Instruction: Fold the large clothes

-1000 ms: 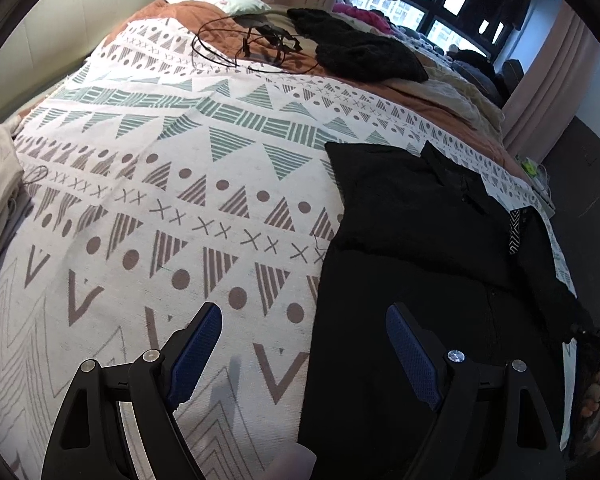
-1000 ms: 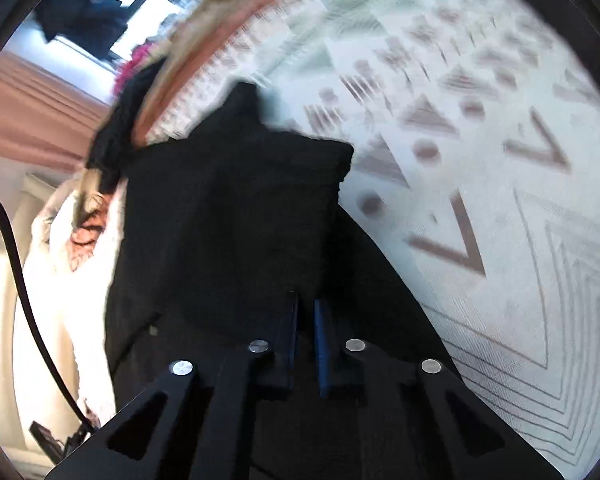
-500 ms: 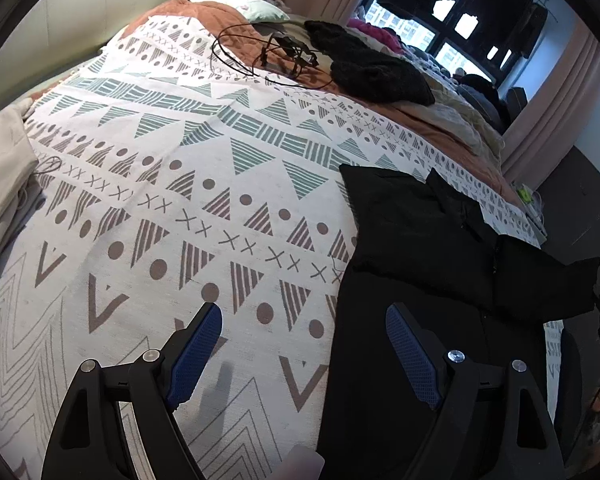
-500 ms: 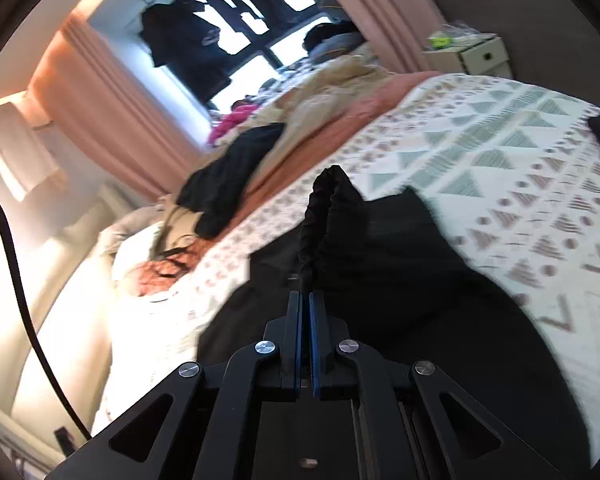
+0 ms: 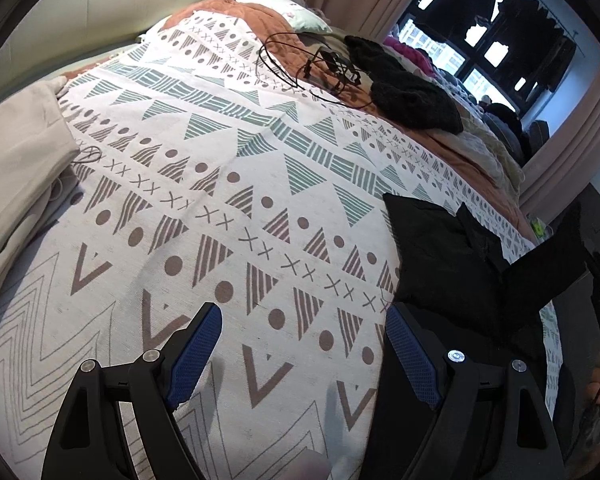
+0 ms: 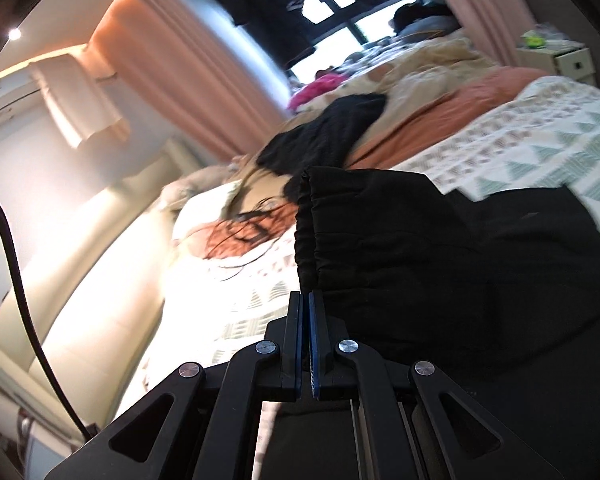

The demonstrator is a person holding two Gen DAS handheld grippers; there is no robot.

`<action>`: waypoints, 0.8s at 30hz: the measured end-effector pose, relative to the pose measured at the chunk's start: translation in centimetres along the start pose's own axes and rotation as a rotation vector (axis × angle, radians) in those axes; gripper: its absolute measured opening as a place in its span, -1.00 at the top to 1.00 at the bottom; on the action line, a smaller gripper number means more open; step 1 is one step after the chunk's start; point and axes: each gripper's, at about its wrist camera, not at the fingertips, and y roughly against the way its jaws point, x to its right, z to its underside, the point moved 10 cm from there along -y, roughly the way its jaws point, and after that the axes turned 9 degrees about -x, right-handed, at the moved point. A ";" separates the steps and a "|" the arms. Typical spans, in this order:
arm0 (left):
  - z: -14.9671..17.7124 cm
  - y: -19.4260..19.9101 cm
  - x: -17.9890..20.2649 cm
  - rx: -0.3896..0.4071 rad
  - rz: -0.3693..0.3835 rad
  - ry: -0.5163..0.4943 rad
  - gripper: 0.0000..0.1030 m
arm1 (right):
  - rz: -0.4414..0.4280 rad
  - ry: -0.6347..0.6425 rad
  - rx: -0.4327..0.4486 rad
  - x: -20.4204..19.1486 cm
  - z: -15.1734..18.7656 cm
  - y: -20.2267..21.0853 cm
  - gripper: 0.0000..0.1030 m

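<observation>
A large black garment lies on the right side of the patterned bedspread. My left gripper hangs open over the bedspread just left of the garment's edge, with nothing between its blue pads. One sleeve is raised off the bed at the far right. In the right wrist view my right gripper is shut on that sleeve just below its gathered elastic cuff, and the cloth hangs to the right of the fingers.
A black knit top and tangled cables lie at the far end of the bed. Folded beige cloth sits at the left edge. Heaped clothes, curtains and a window stand behind, and a white nightstand is beside the bed.
The right gripper has risen and swung across with the sleeve, lifting it off the bed. The left gripper has drifted left, away from the garment, still open.
</observation>
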 end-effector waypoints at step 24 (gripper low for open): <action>2.2 2.5 6.0 0.000 0.005 -0.075 -0.65 | 0.215 -0.032 -0.098 9.9 2.6 3.2 -0.56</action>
